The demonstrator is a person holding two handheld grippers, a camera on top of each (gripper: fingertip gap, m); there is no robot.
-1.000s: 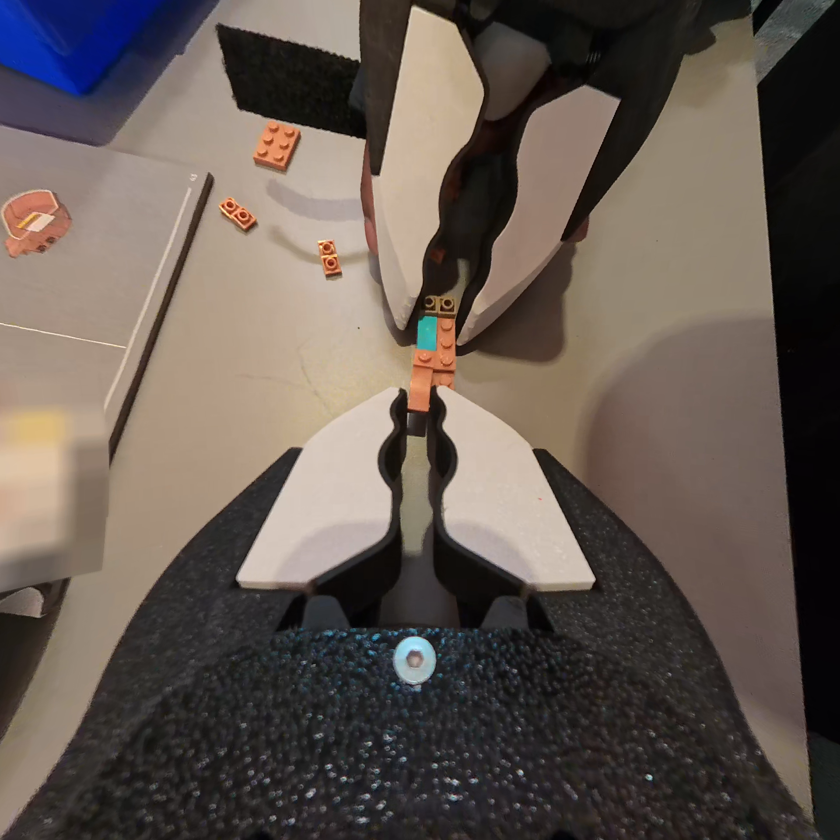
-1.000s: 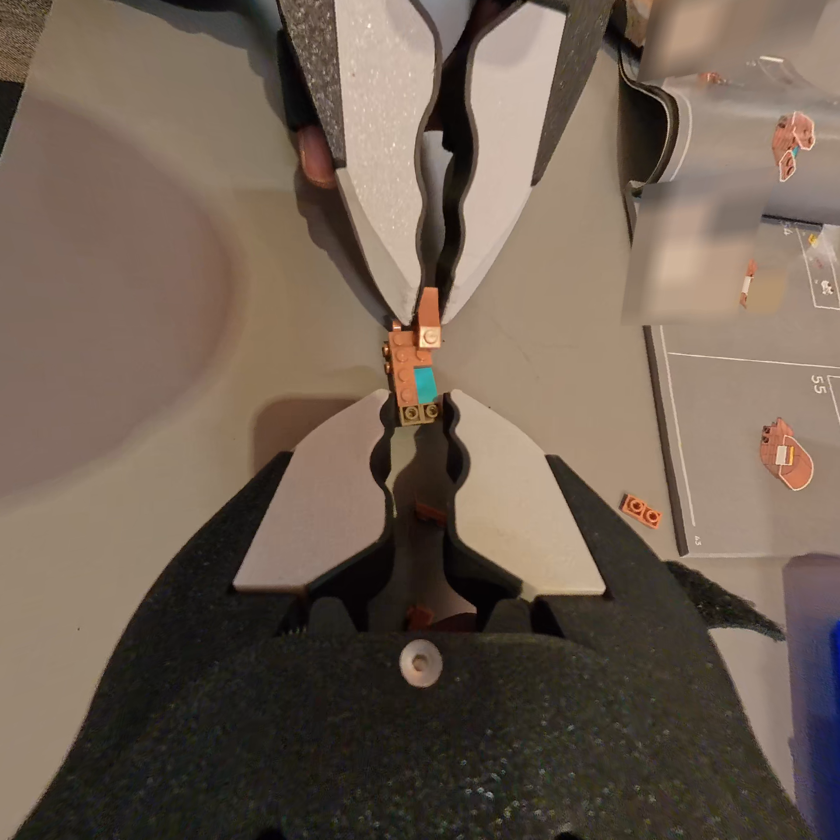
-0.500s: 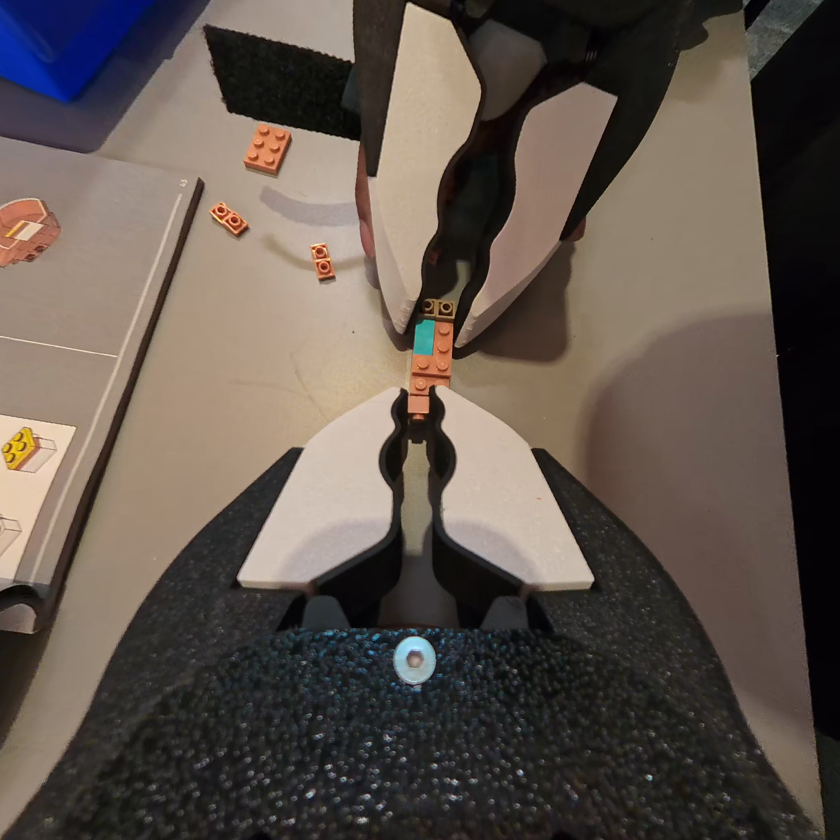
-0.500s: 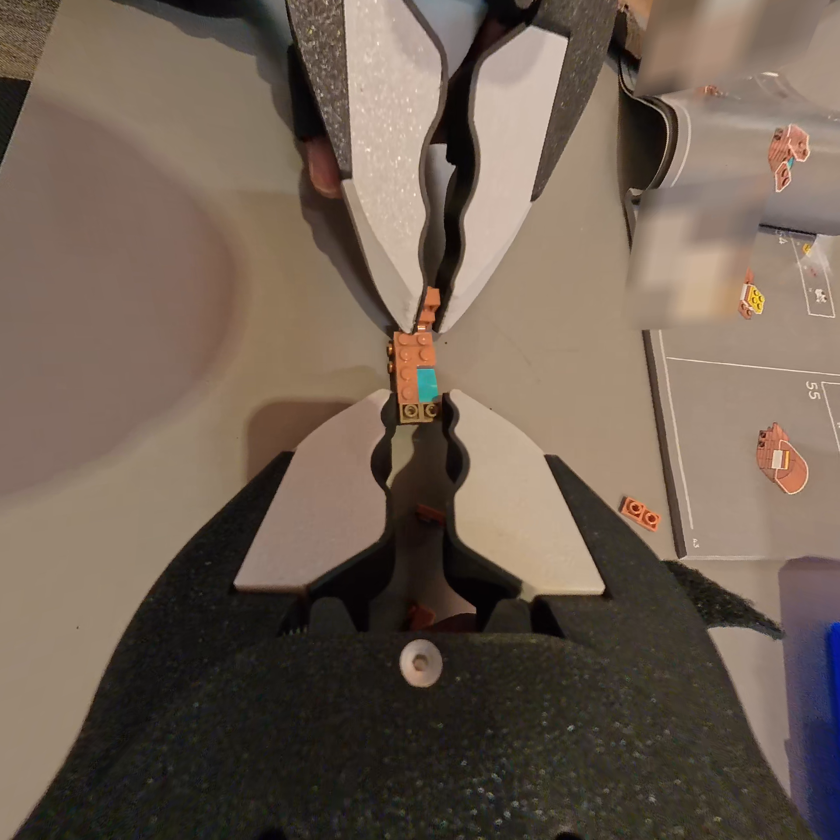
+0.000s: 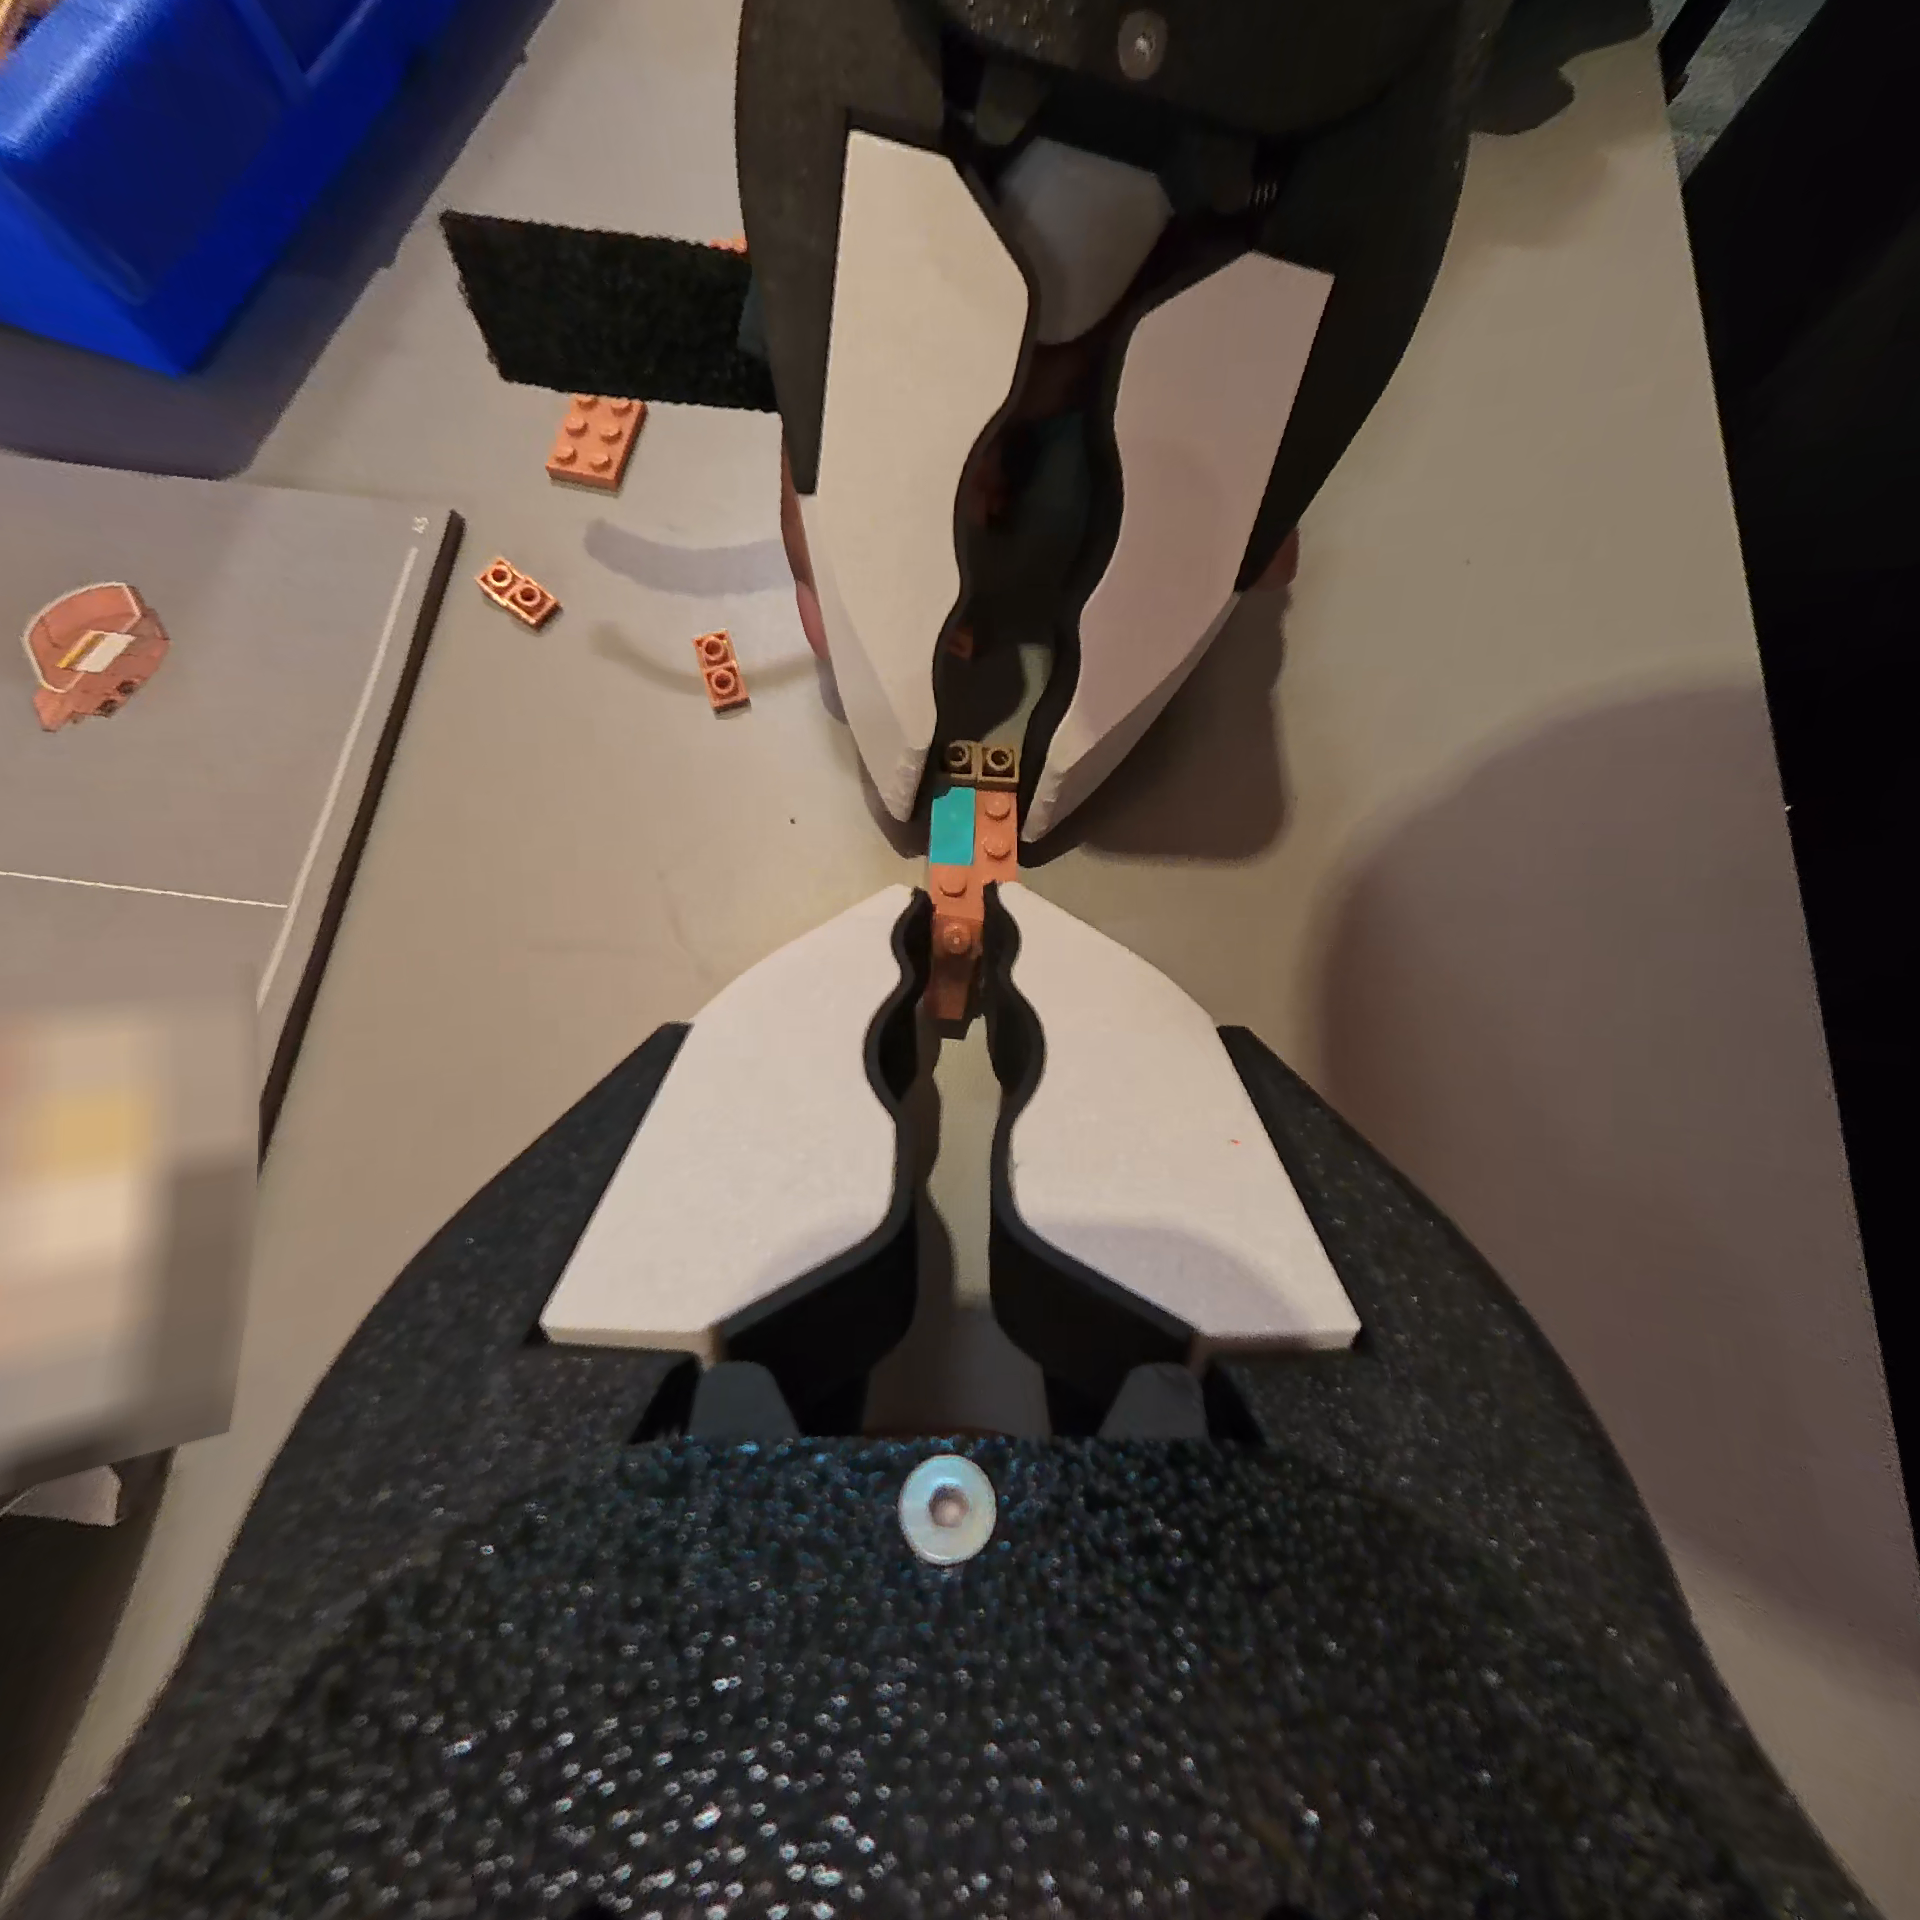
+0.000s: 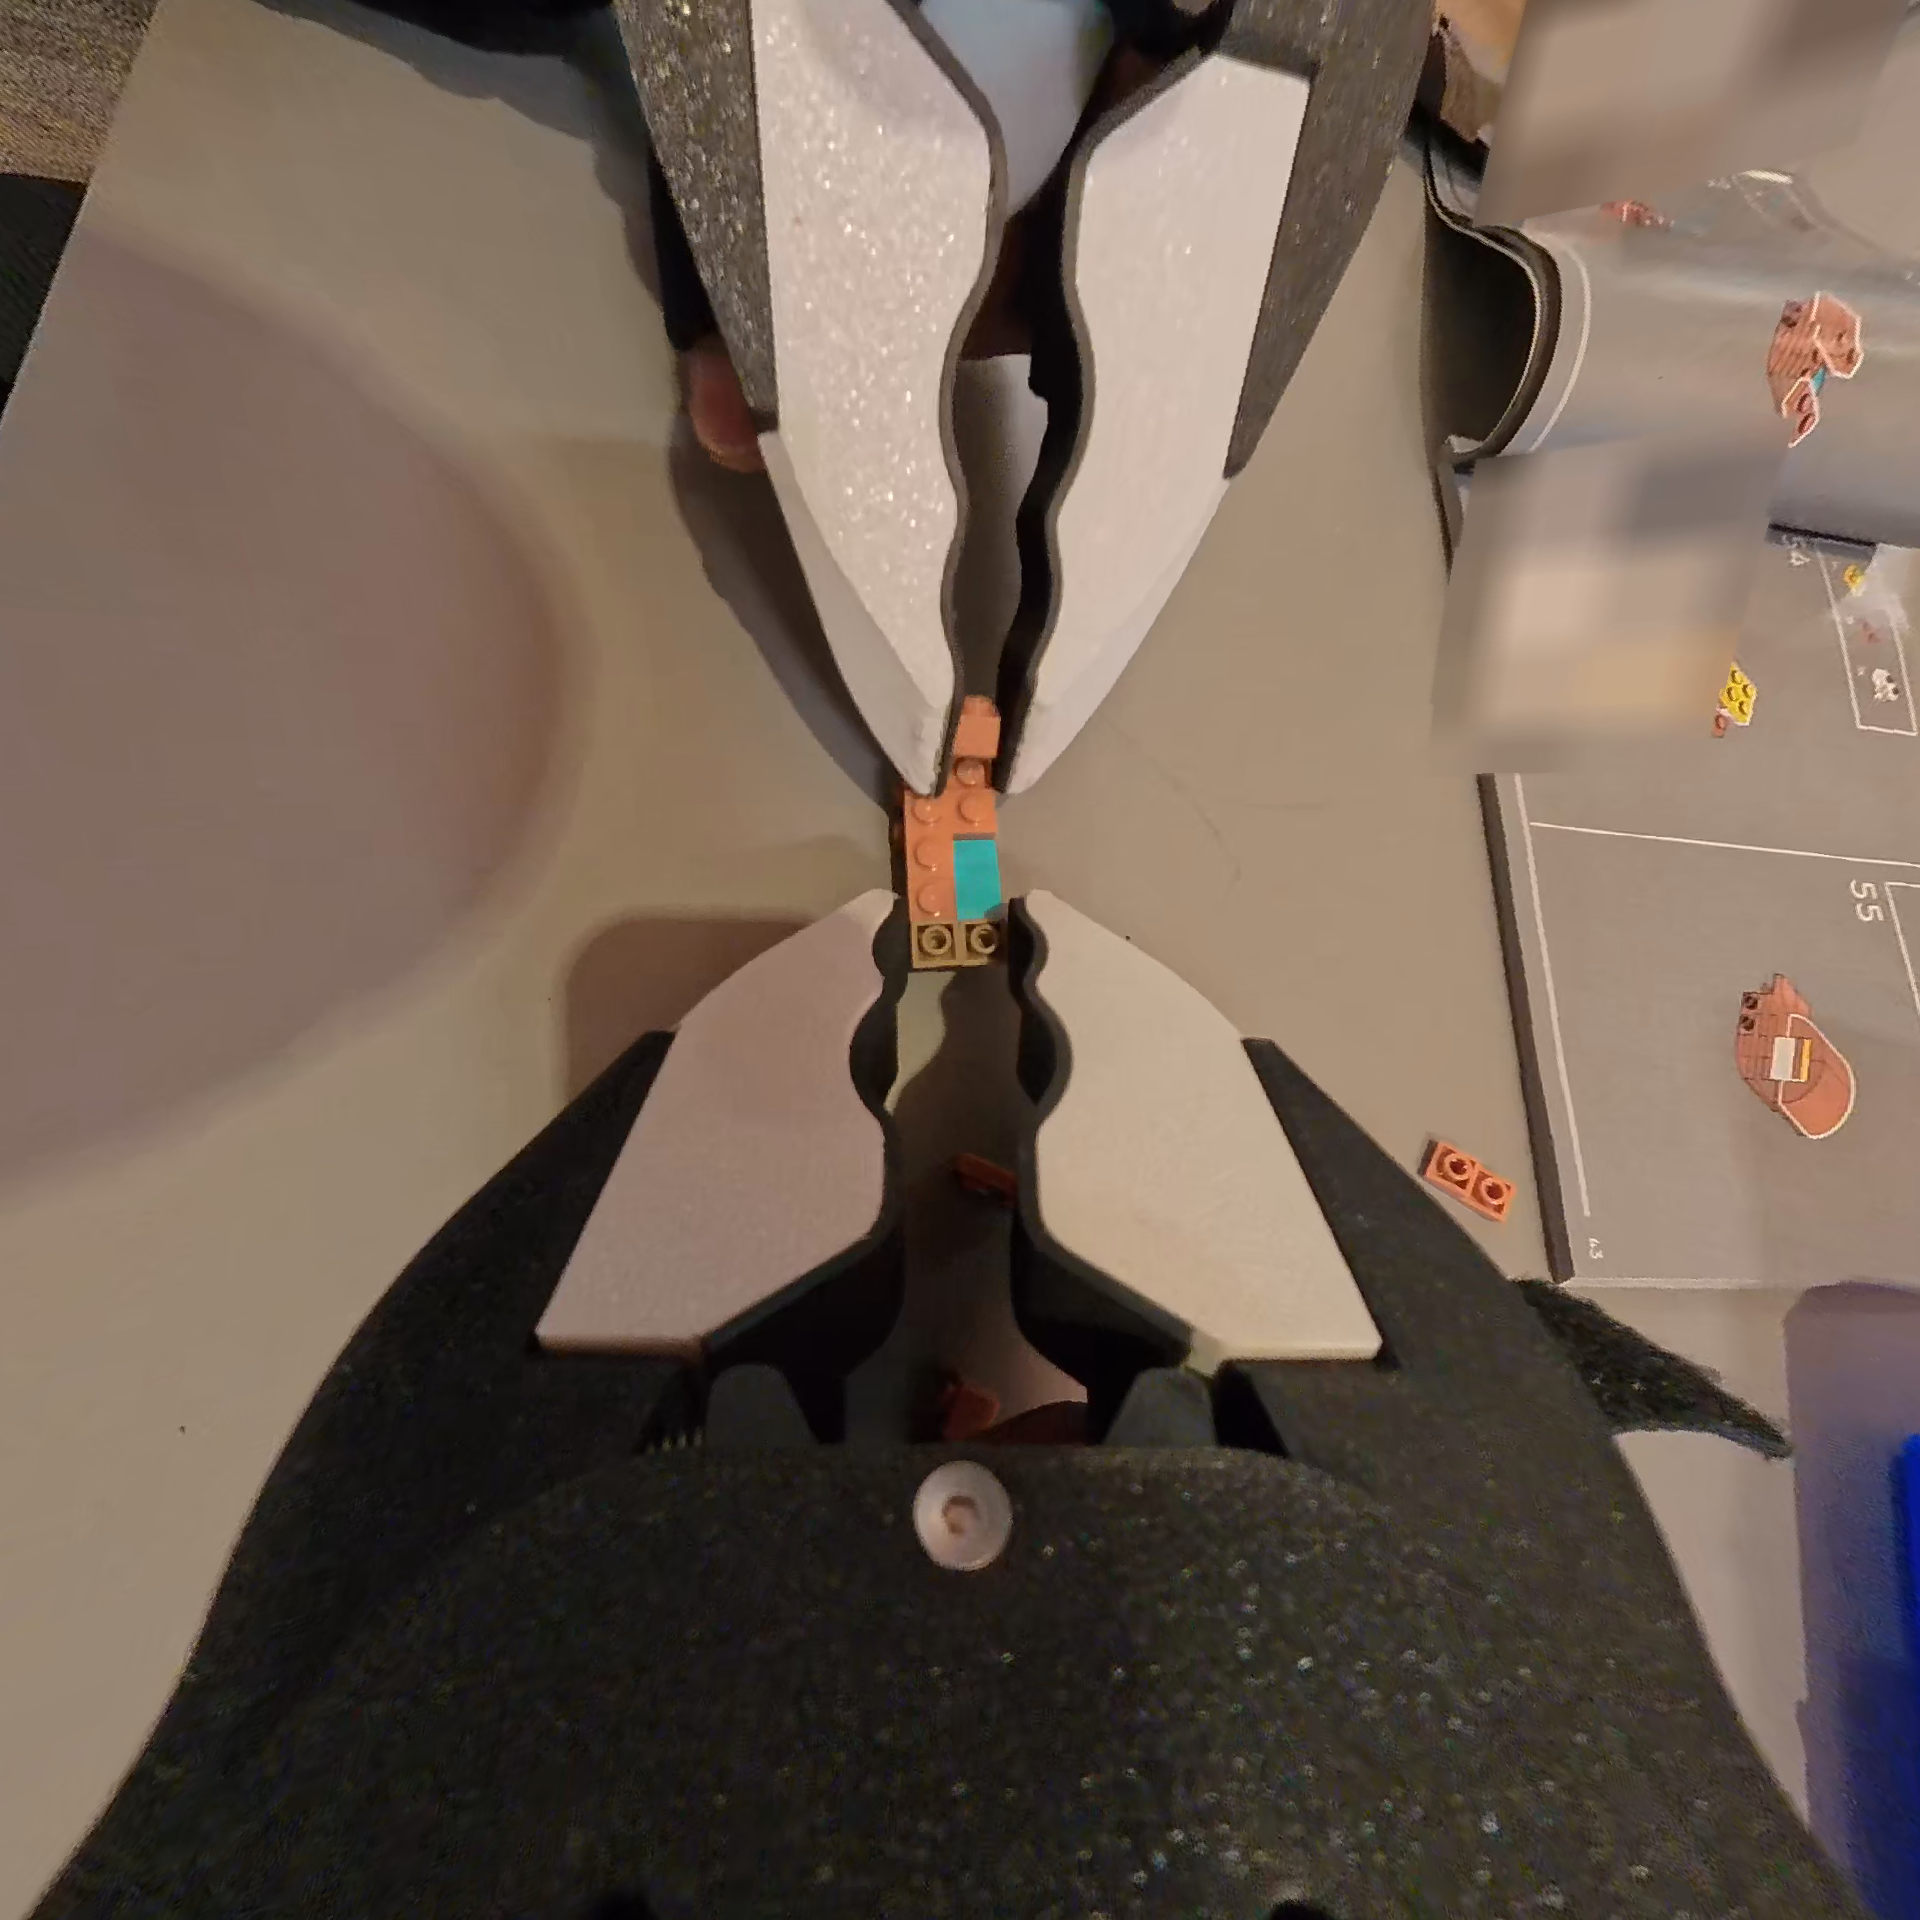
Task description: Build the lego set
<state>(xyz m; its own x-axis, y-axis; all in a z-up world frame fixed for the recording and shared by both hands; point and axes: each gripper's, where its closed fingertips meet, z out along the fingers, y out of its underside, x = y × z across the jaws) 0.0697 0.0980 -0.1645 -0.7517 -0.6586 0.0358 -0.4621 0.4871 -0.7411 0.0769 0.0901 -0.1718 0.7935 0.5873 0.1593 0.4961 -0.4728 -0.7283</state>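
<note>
My two grippers meet tip to tip over the grey table (image 5: 1455, 935). My left gripper (image 5: 956, 909) is shut on a small orange-brown piece (image 5: 954, 961), which also shows in the right wrist view (image 6: 977, 732). This piece sits against the near end of a small brick assembly (image 5: 977, 831). The assembly is an orange plate with a teal tile and an olive two-stud end. My right gripper (image 6: 951, 925) is shut on the assembly (image 6: 940, 873) at its olive end. Each gripper shows at the top of the other's view, the right (image 5: 971, 800) and the left (image 6: 971, 769).
Loose orange plates (image 5: 597, 438), (image 5: 517, 592), (image 5: 721, 671) lie at the left, near a black pad (image 5: 613, 301), a blue bin (image 5: 156, 156) and an open instruction booklet (image 5: 208, 707). The right wrist view shows the booklet (image 6: 1714, 1039) and one plate (image 6: 1470, 1178). Only a small space, under 4 cm, lies between the two pairs of fingers. Between my right fingertips and the plate (image 6: 1470, 1178) there is roughly 10 cm. It turns up in the left wrist view (image 5: 518, 585) as well.
The small piece in my left gripper was skewed against the assembly's end. It now lines up straight with it. Both grippers stay shut and tip to tip.
</note>
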